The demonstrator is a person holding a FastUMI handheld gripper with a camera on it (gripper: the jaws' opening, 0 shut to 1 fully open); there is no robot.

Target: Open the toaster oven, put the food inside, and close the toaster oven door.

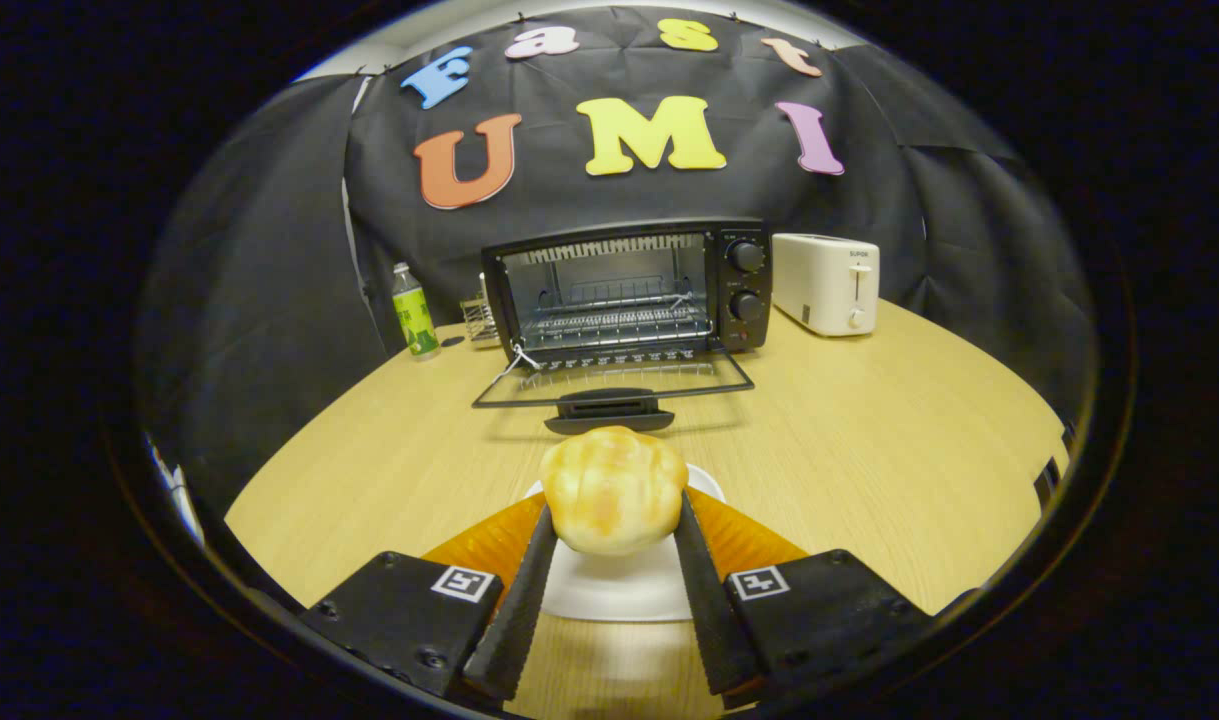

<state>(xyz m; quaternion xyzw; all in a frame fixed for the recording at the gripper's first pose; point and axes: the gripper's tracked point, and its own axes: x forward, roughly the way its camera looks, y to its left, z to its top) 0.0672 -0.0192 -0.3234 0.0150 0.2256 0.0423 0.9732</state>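
tongs (614,525) gripping round glossy bun (612,490), white plate (619,590) below

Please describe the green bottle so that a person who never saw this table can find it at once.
Start at the black toaster oven standing open at the back of the wooden table. The green bottle stands upright beside it, past a small wire rack. It is the only bottle there.

The golden bread roll (613,489) sits above a white plate (619,590). The black toaster oven (629,290) stands at the table's far edge, door (614,388) open flat.
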